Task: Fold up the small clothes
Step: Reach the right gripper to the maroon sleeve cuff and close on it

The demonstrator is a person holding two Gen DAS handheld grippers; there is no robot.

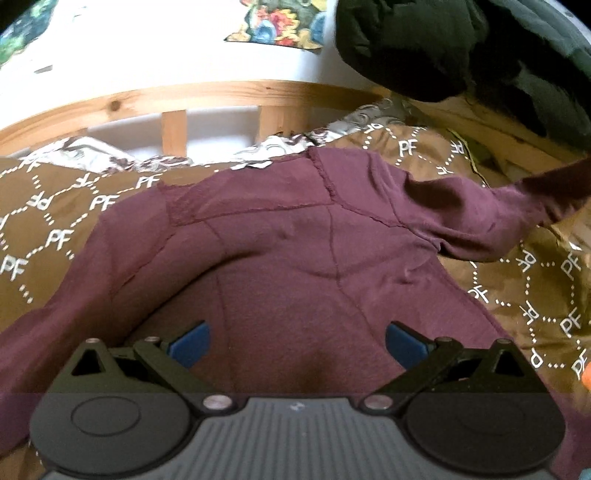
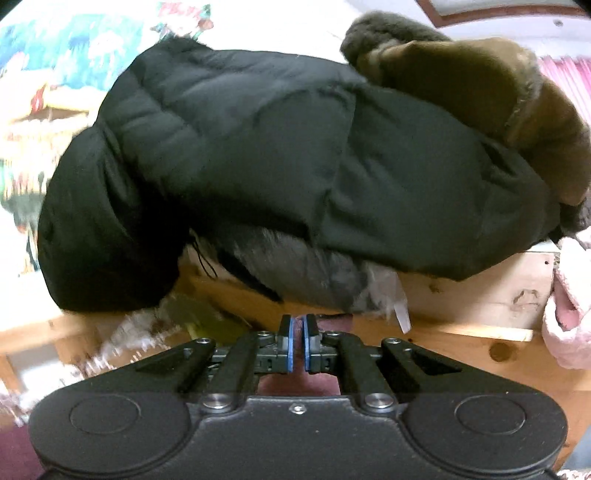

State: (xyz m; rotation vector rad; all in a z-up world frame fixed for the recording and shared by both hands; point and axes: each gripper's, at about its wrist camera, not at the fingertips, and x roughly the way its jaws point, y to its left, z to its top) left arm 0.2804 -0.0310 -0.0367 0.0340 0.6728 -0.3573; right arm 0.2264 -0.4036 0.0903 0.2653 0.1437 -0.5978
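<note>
A maroon long-sleeved shirt (image 1: pixel 280 243) lies spread on a brown bedspread (image 1: pixel 55 221) printed with white "PF" marks. My left gripper (image 1: pixel 299 345) hovers low over the shirt's body, jaws wide open, blue pads (image 1: pixel 192 347) clear of the cloth. One sleeve (image 1: pixel 517 199) is lifted and stretched toward the right edge of the left wrist view. In the right wrist view my right gripper (image 2: pixel 297 343) is shut, and maroon cloth (image 2: pixel 295 384) shows pinched under and behind its pads, raised in front of the bed frame.
A black puffy jacket (image 2: pixel 258 147) and a brown fur piece (image 2: pixel 480 85) are heaped on the wooden bed frame (image 2: pixel 480 295). Pink cloth (image 2: pixel 569 325) hangs at the right. The slatted wooden bed rail (image 1: pixel 221 92) and a white wall with colourful pictures (image 1: pixel 280 22) stand behind the bed.
</note>
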